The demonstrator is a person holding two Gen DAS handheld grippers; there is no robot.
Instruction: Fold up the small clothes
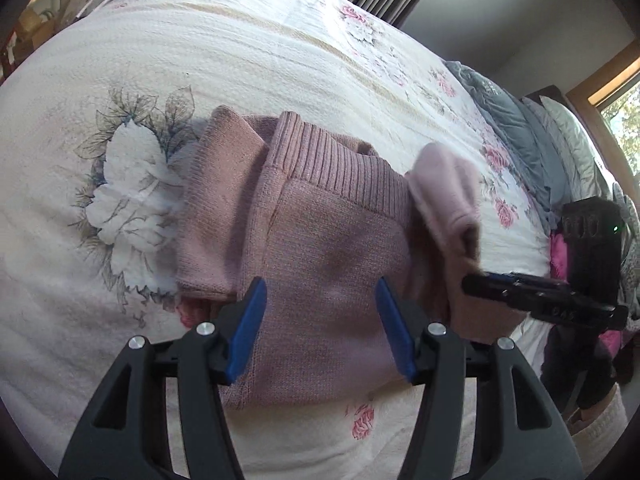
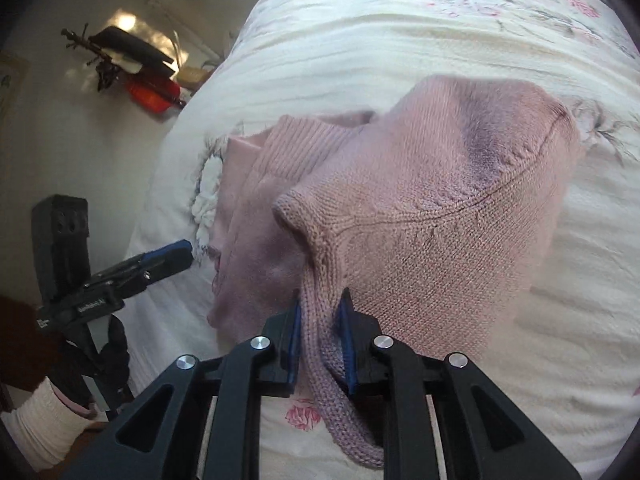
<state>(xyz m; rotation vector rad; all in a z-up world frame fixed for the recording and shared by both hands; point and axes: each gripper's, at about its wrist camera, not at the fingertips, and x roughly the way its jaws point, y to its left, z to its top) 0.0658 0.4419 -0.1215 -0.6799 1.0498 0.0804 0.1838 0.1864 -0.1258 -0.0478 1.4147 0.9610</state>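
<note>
Pink knitted sweater [image 2: 440, 208] edge pinched in right hand-held gripper [image 2: 320, 336] on bedspread [image 2: 400, 40]

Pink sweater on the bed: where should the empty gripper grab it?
Probably the near bottom edge of the pink sweater, coming low from the front. The open left gripper already straddles it there, and the knit lies flat. The right gripper holds the other side lifted.

A floral bedspread [image 1: 256, 52] covers the bed; grey pillows [image 1: 516, 120] lie along its far edge, near a sunlit wood-framed window [image 1: 612, 96]
</note>
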